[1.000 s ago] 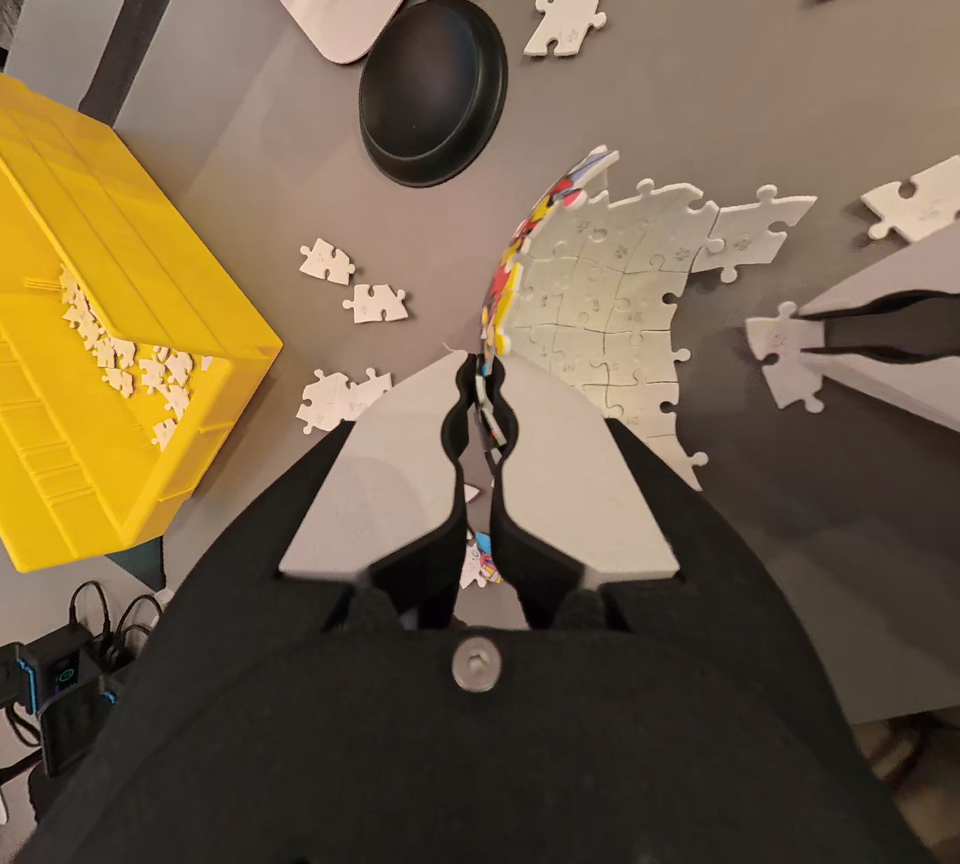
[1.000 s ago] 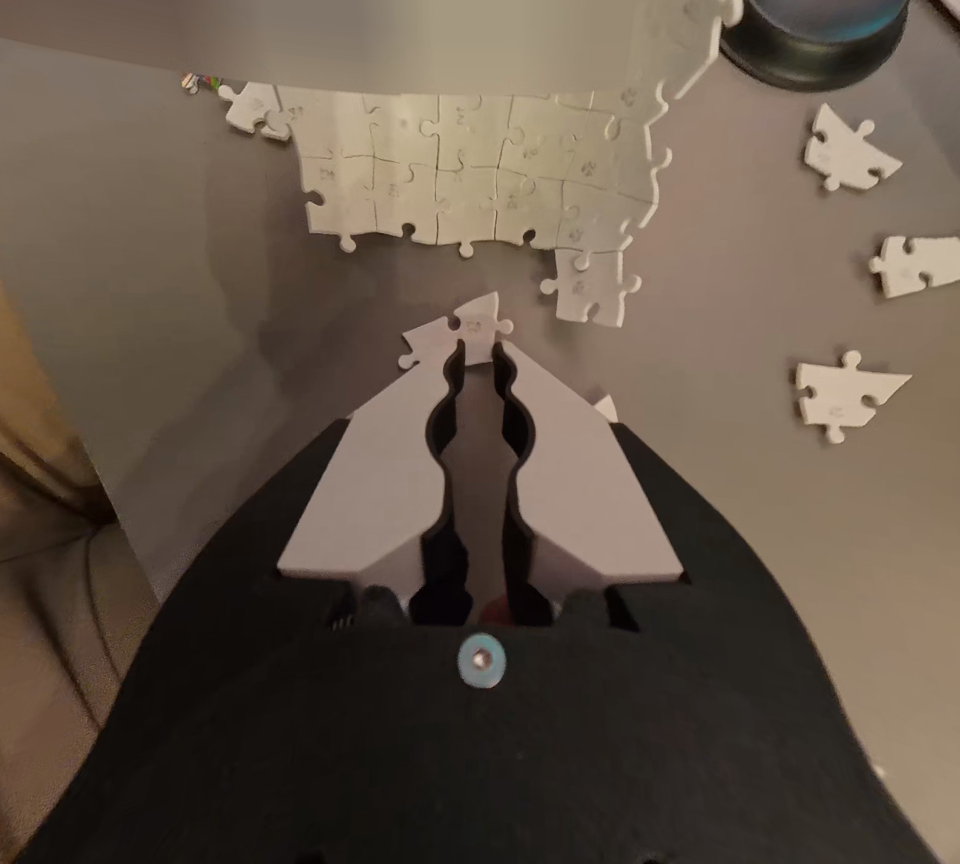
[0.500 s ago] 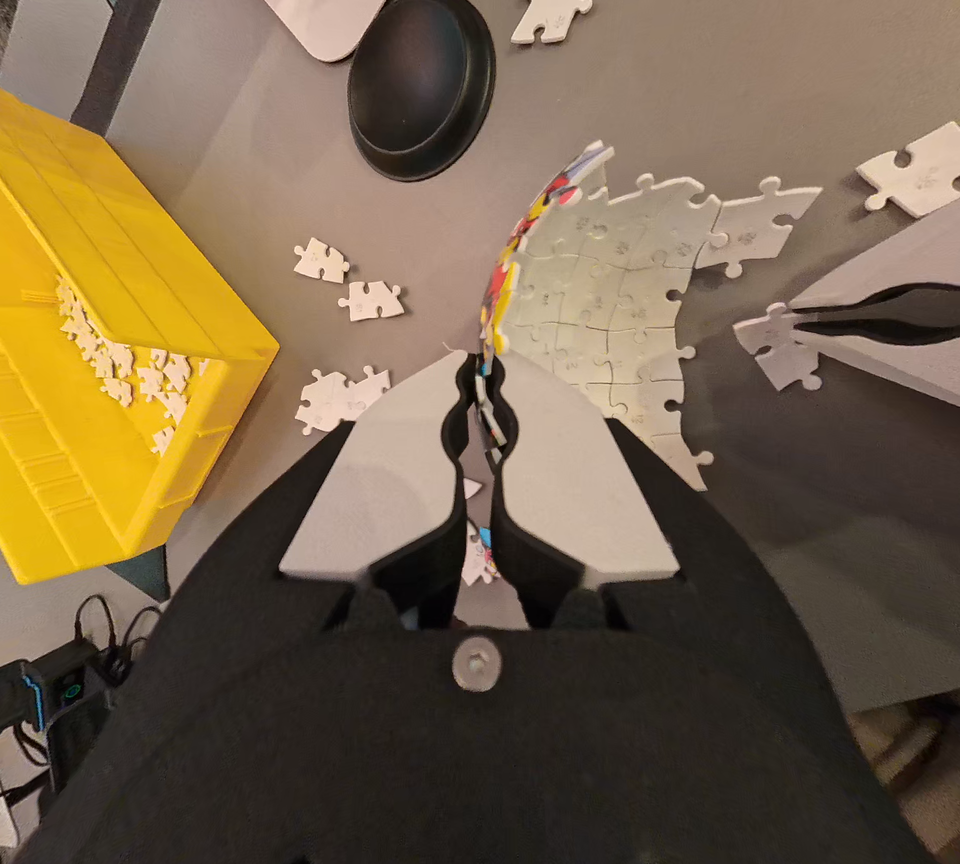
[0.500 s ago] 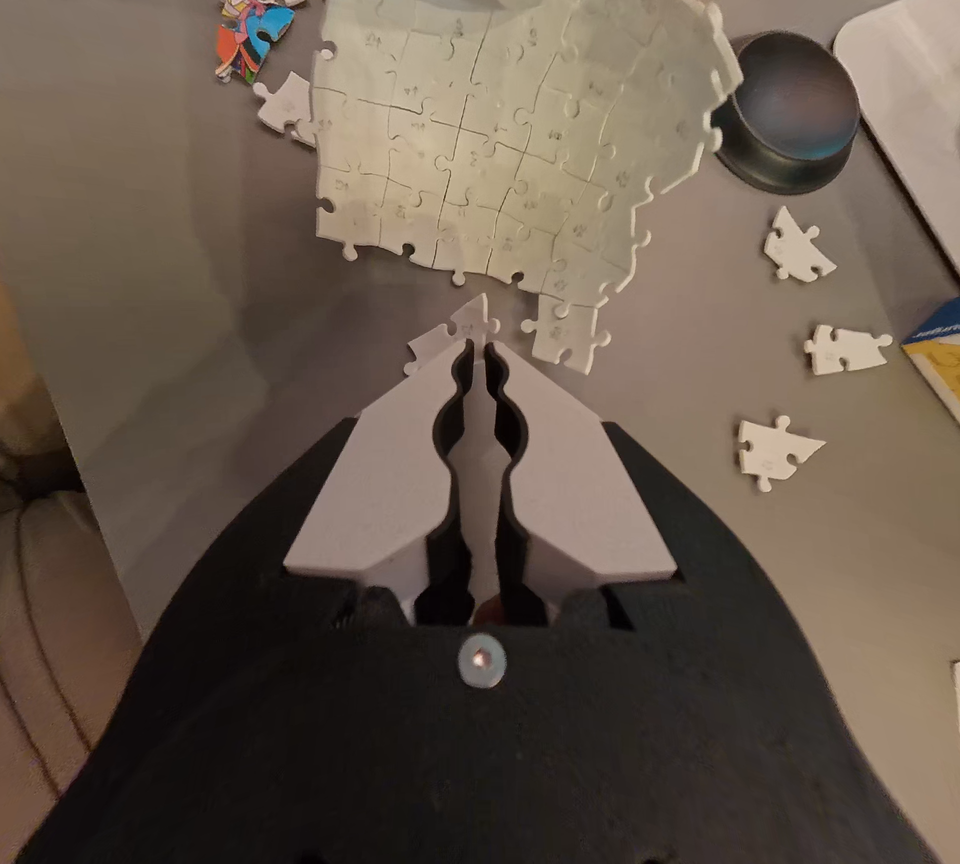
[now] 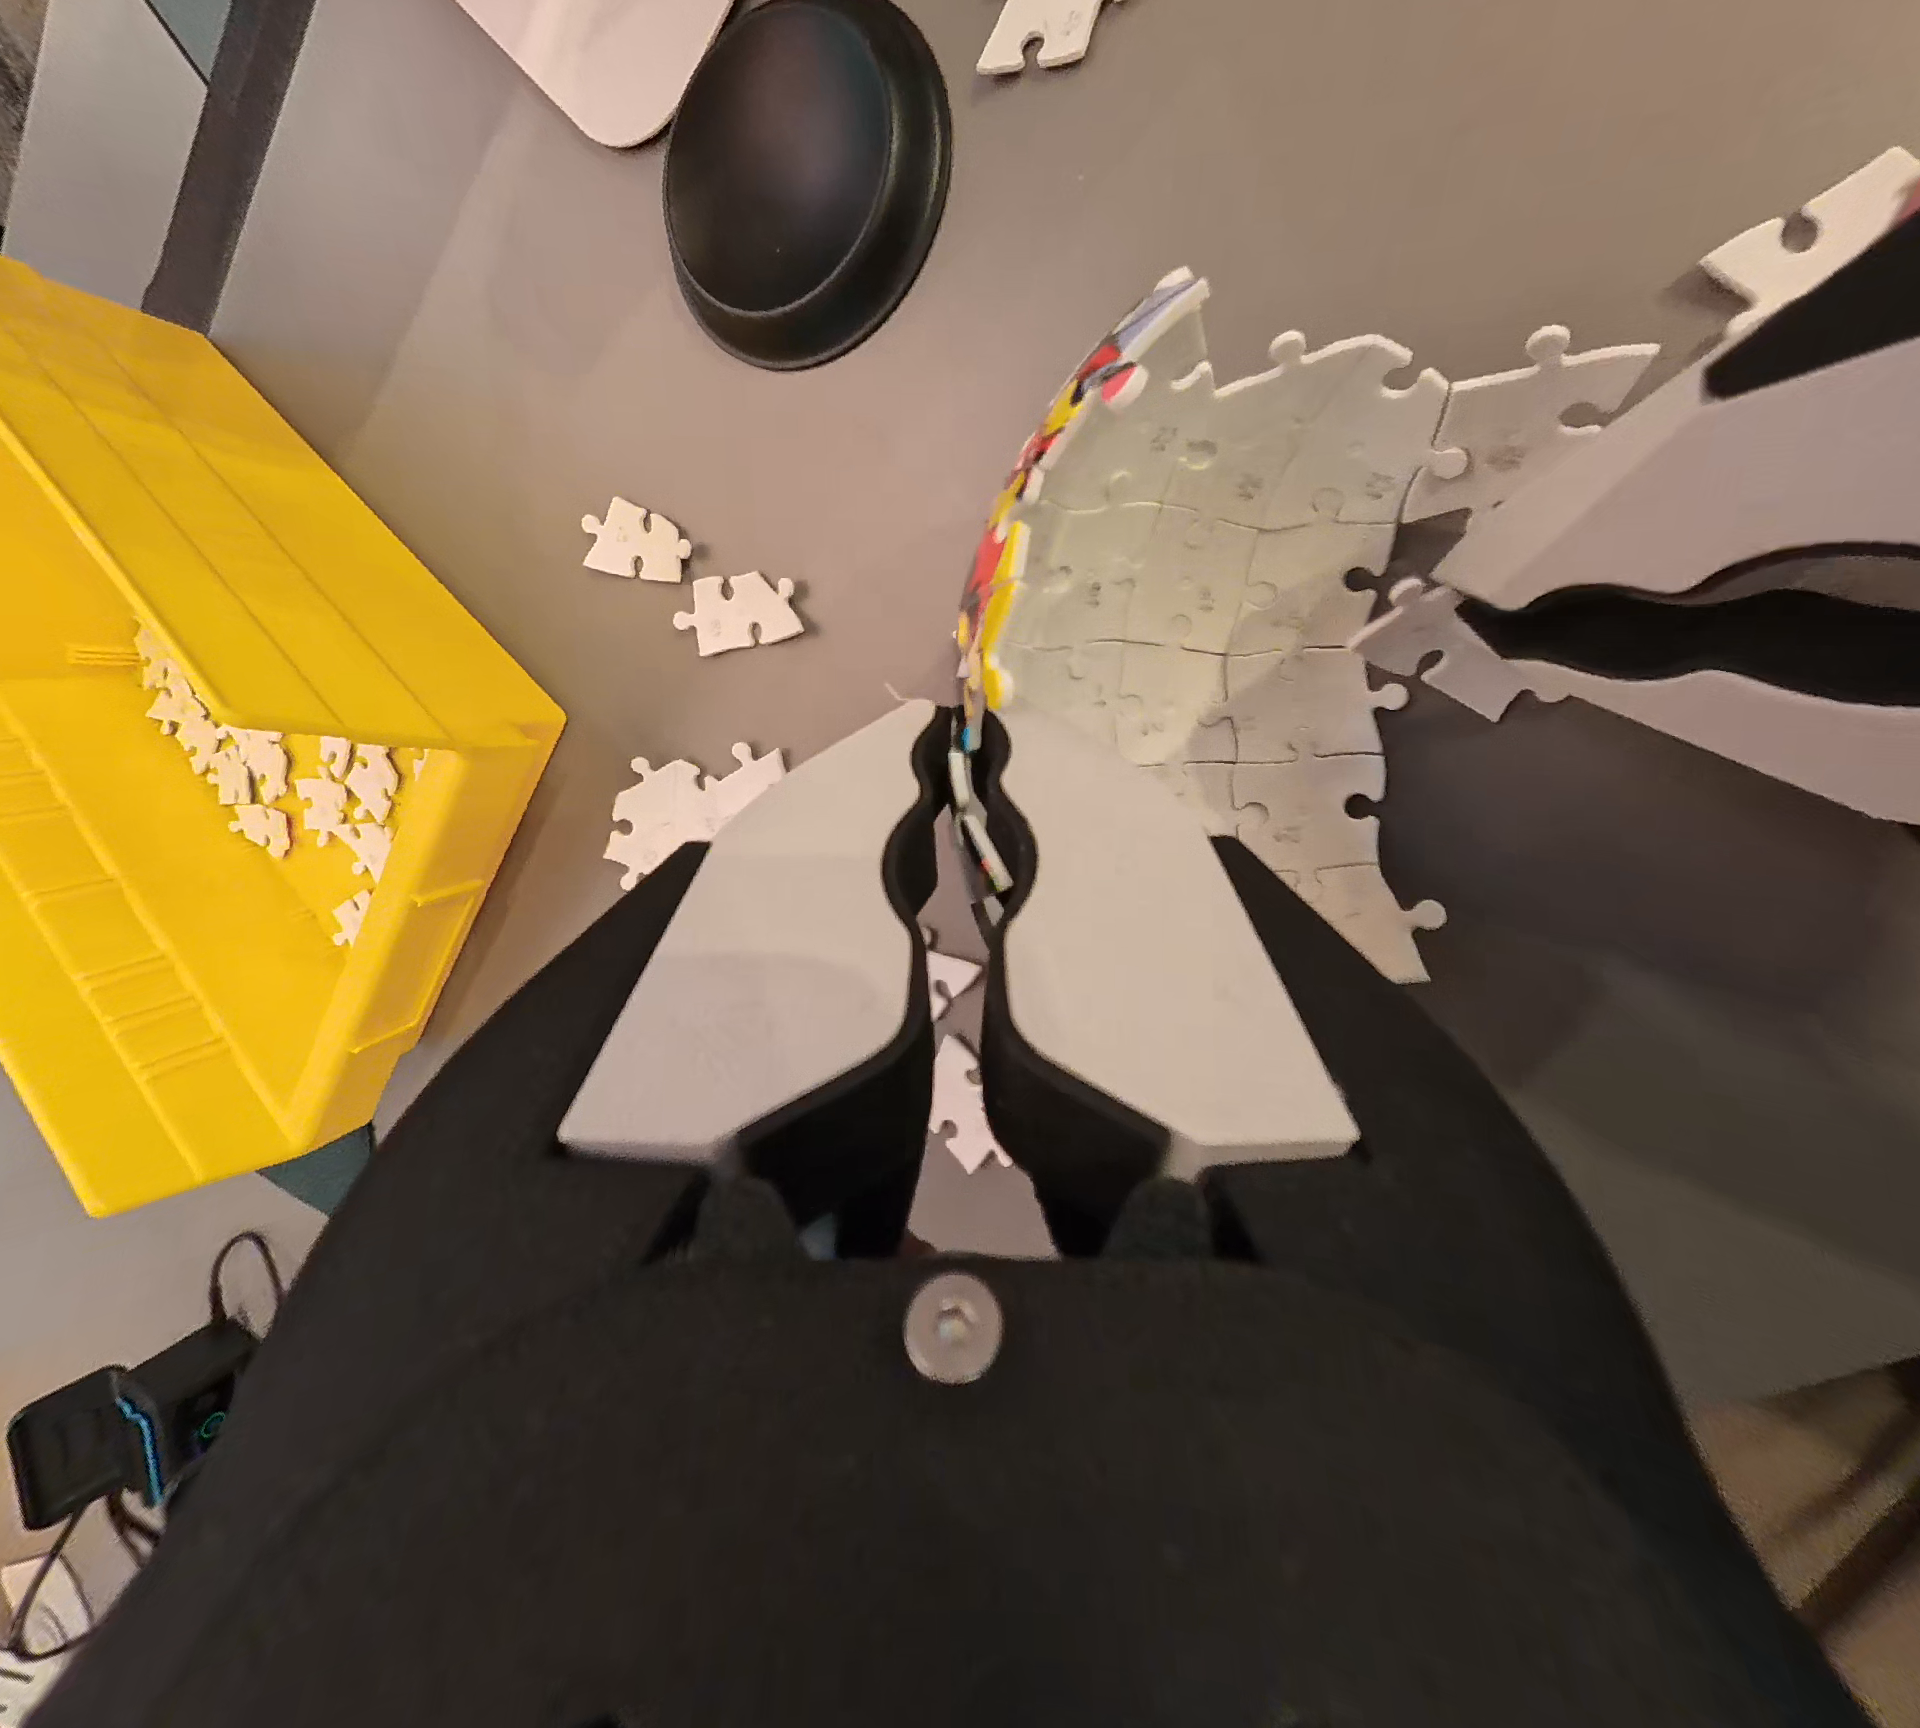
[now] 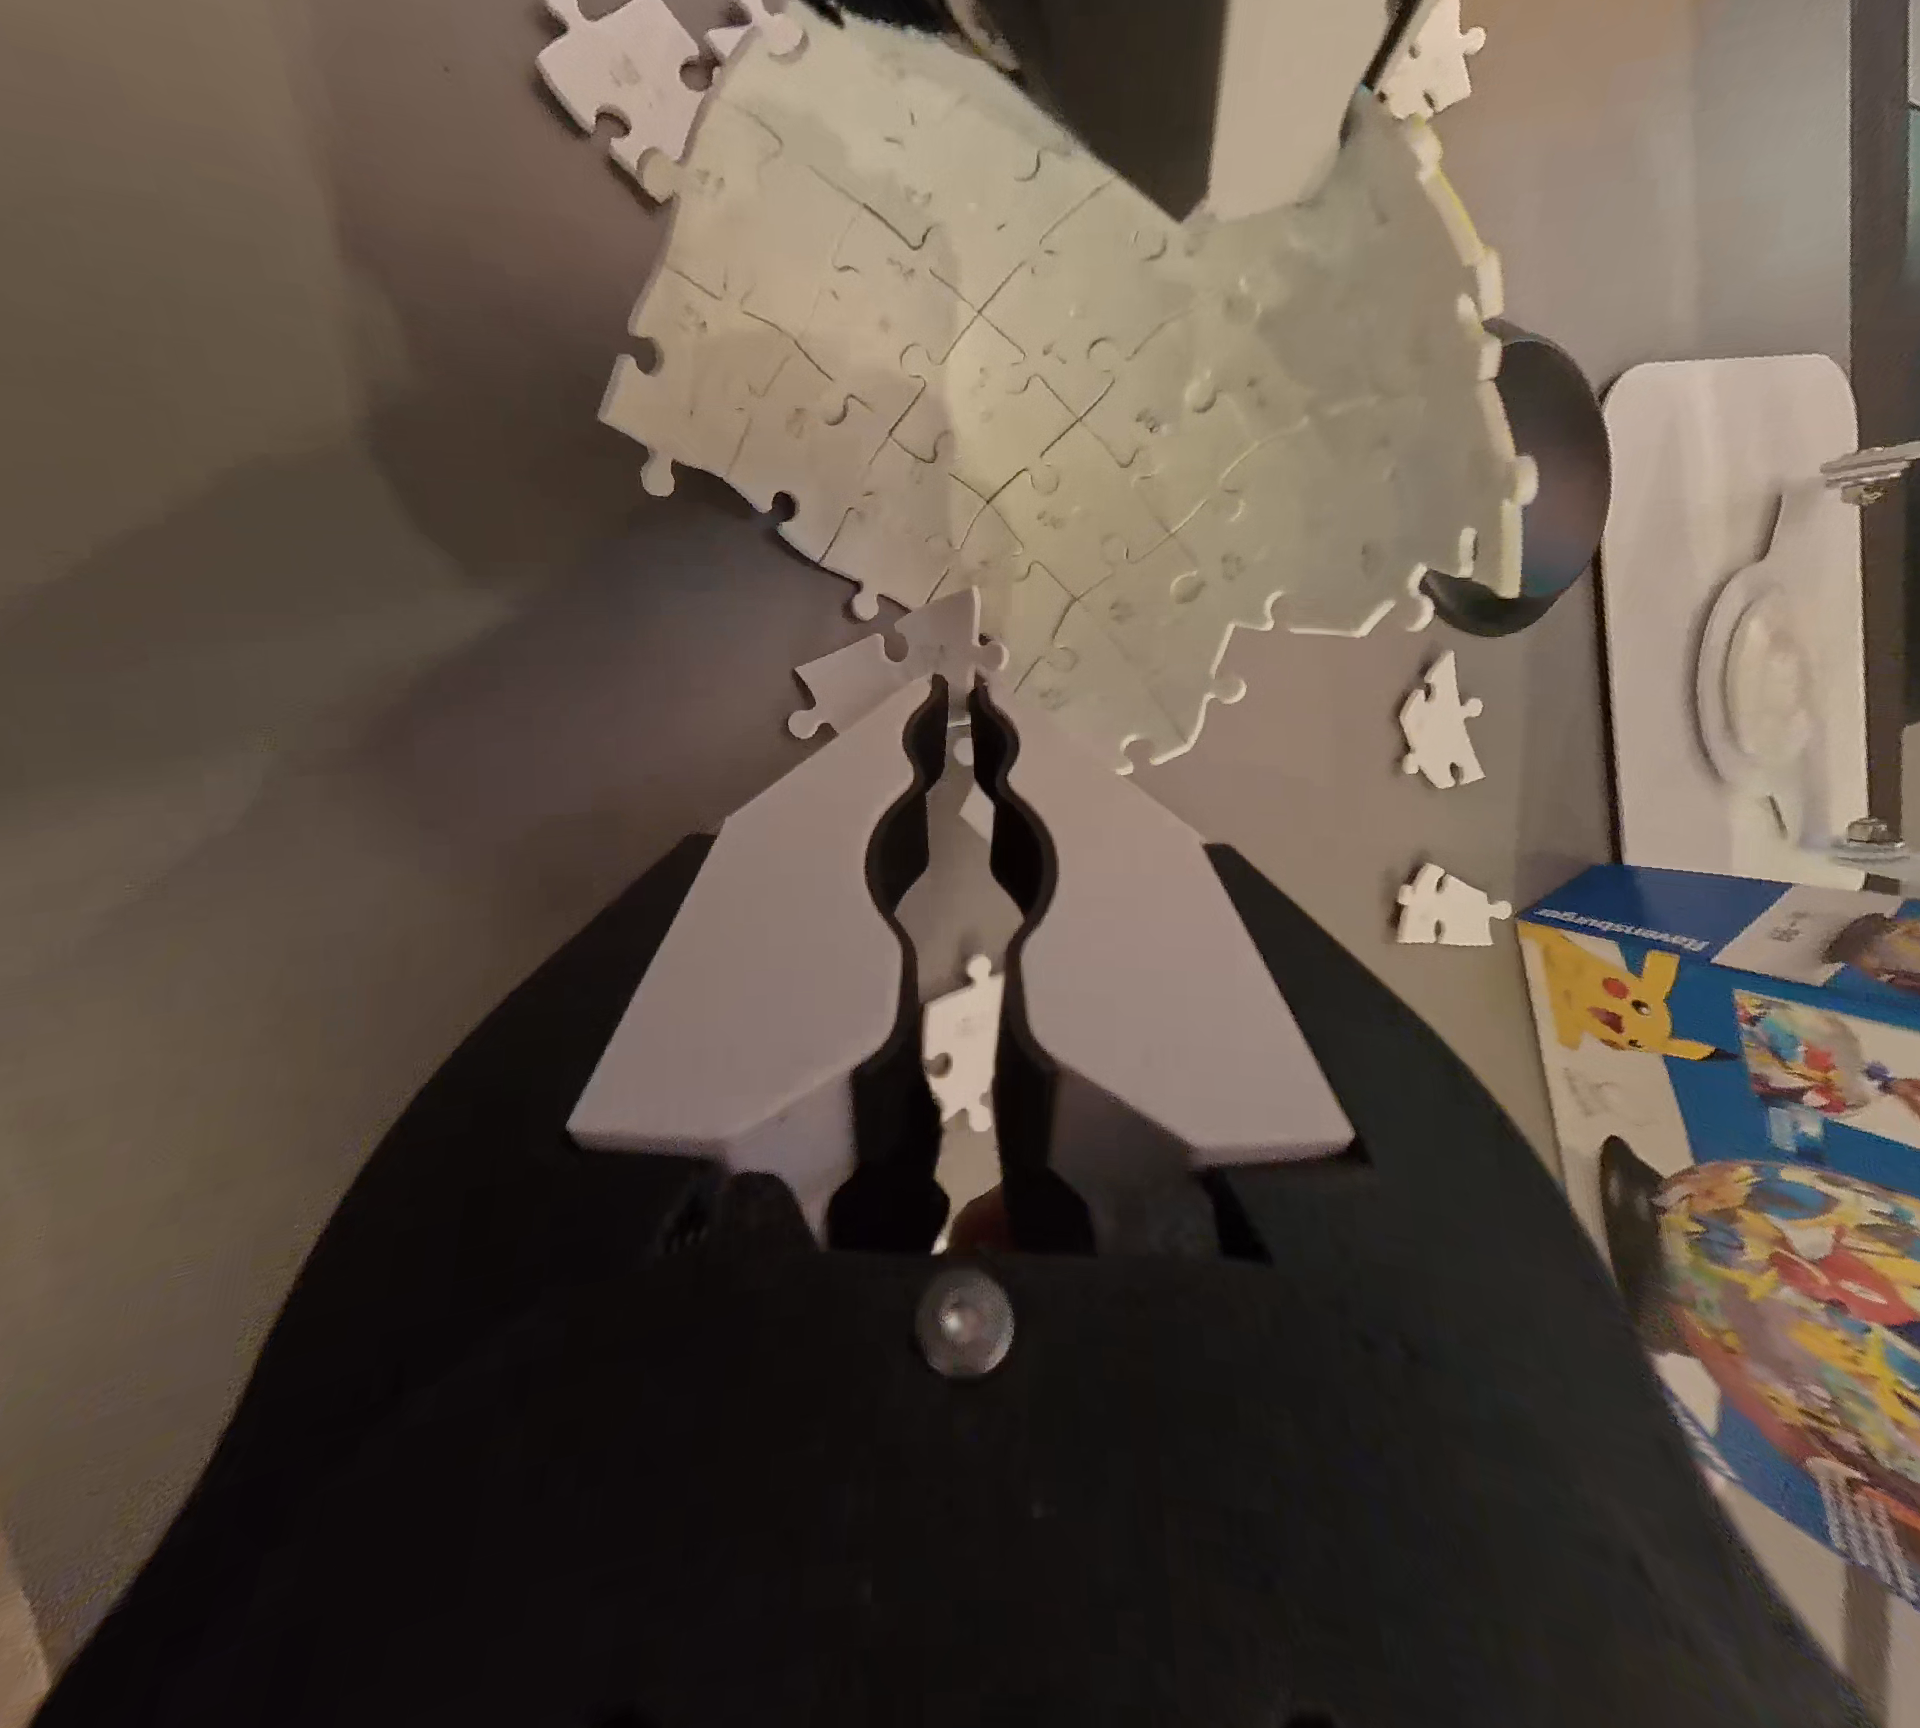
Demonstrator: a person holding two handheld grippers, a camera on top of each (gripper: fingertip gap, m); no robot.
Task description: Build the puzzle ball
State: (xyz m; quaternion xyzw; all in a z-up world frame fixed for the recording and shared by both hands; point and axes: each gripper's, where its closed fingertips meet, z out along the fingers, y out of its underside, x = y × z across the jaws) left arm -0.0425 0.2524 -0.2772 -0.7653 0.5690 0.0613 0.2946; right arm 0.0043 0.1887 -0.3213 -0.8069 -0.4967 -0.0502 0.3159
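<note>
Above the grey bench (image 5: 1351, 68), the right hand-held gripper (image 6: 958, 691), pinching a loose piece (image 6: 904, 655), has closed onto the edge of the curved puzzle section (image 5: 1195, 556), which the left hand-held gripper (image 5: 961, 728) clamps; black dome stand (image 5: 805, 172) and yellow bin (image 5: 208, 743) lie beside.

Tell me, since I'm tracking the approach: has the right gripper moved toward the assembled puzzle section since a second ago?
Yes. In the left wrist view, the right gripper has brought its loose puzzle piece leftward to the assembled puzzle section's edge.
</note>
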